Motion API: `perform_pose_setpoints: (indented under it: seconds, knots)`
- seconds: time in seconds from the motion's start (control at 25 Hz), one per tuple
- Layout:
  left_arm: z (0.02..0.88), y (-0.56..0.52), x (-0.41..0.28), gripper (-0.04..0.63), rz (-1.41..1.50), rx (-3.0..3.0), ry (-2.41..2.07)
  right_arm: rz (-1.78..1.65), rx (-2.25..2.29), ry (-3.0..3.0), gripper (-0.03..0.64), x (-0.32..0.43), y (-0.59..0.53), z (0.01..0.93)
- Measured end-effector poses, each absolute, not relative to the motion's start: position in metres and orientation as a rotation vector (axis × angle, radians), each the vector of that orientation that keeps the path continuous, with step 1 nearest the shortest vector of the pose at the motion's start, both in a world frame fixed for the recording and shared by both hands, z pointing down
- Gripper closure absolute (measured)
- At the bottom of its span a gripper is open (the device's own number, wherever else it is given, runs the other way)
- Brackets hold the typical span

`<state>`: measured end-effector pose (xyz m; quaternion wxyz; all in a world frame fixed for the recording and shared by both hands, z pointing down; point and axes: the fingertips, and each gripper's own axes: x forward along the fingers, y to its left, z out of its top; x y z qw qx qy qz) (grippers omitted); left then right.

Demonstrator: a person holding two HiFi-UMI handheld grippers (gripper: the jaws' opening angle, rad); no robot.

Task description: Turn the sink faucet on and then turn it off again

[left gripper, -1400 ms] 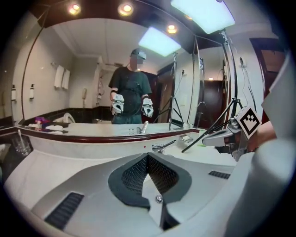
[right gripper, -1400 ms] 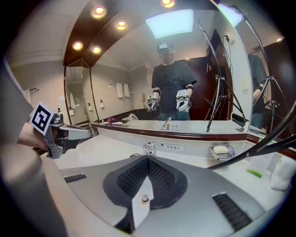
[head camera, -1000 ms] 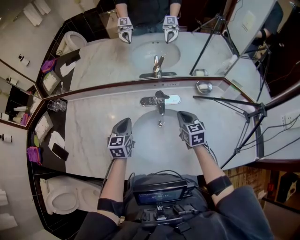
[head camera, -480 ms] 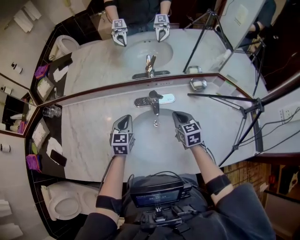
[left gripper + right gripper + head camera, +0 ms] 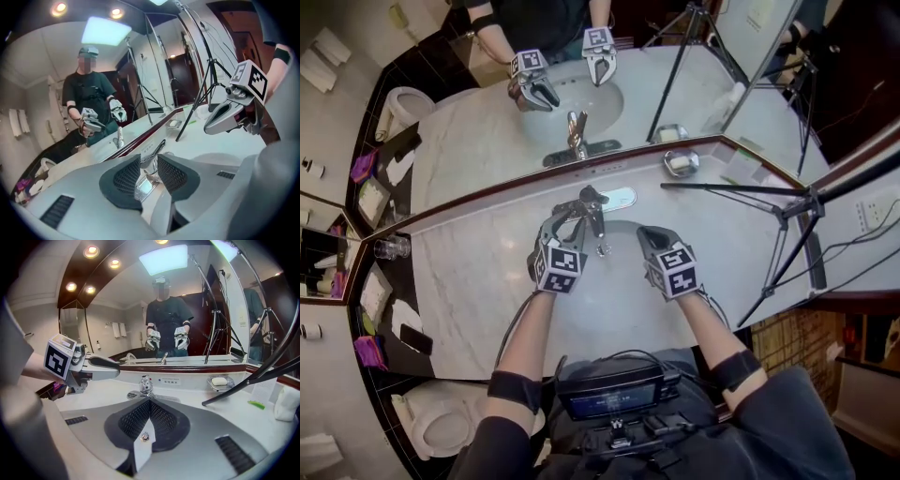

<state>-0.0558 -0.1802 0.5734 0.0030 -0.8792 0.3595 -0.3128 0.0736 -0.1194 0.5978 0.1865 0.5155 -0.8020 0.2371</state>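
The chrome faucet (image 5: 590,206) stands at the back of the white sink basin (image 5: 614,281), its lever (image 5: 158,149) pointing toward me. My left gripper (image 5: 570,217) has reached the faucet, and its jaws are opening. In the left gripper view the lever and spout show in the gap of this gripper (image 5: 149,164), and the pads do not press on them. My right gripper (image 5: 645,234) hovers over the right side of the basin, shut and empty (image 5: 150,405), pointing at the faucet (image 5: 145,385). I see no running water.
A large mirror runs along the back of the marble counter (image 5: 478,272). A soap dish (image 5: 680,161) sits at the back right. A black tripod (image 5: 787,214) leans over the counter's right side. A glass (image 5: 391,247) stands far left, and a toilet (image 5: 441,427) is lower left.
My left gripper has moved up and right from beside the basin to the faucet, rolled, and parted its jaws. The right gripper has stayed about where it was, shut.
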Motion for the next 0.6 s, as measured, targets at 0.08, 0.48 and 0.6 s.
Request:
perform_pose_setpoints:
  seconds: [0.08, 0.48, 0.6]
  knots:
    - [0.58, -0.186, -0.042, 0.46, -1.022, -2.723, 1.043, 0.677, 1.46, -2.251, 0.597, 0.077, -0.12, 0.6]
    - [0.611, -0.207, 0.002, 0.433, -1.137, -2.584, 0.787, 0.72, 1.491, -2.212, 0.597, 0.093, -0.115, 0.616]
    - [0.618, -0.209, 0.008, 0.433, -1.162, -2.548, 0.74, 0.732, 1.499, -2.202, 0.597, 0.098, -0.113, 0.62]
